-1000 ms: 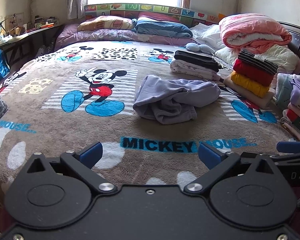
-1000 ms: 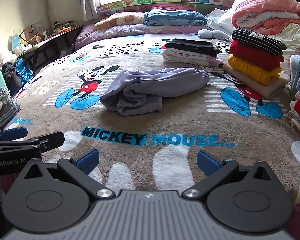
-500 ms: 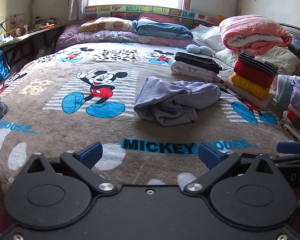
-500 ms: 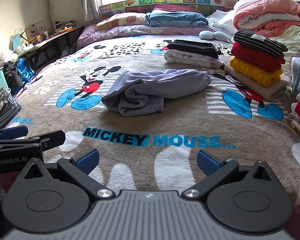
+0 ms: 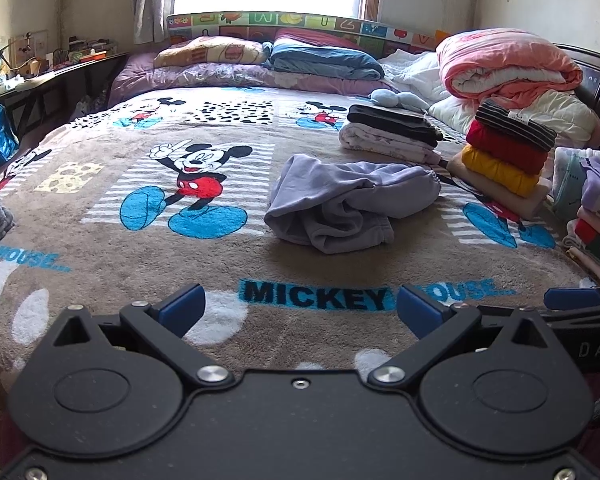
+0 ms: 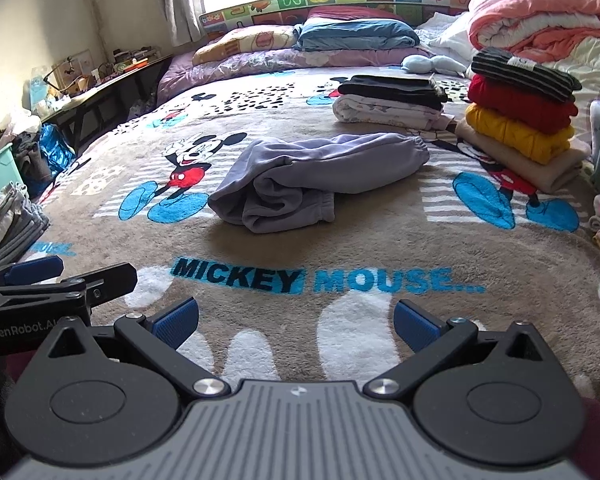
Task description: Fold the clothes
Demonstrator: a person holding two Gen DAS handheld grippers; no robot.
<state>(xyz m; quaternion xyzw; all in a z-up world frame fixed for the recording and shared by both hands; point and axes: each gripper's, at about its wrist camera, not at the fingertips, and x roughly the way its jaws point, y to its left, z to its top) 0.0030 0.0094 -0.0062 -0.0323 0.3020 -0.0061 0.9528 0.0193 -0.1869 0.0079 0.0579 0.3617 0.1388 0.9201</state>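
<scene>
bed (image 5: 100, 248), wide, under a brown mickey mouse blanket (image 6: 380, 240) that fills most of both my views. pink quilt (image 5: 508, 64), rolled, at the far right by the headboard. pillows (image 5: 324, 60), a blue one and a patterned one, along the head end under the window. stack of folded clothes (image 6: 520, 120), striped, red, yellow and beige from top to bottom, on the right side of the blanket. second, lower stack (image 5: 392, 134), black on white, further back, just beside the first. lilac sweatpants (image 5: 340, 204), loosely bunched, not neatly folded, lying alone mid-blanket past the "mickey" lettering, well apart from both my tools. my left gripper (image 5: 300, 308), blue pads spread wide, nothing between them, held low over the near edge. my right gripper (image 6: 296, 320), likewise wide apart and holding nothing, alongside the left.
</scene>
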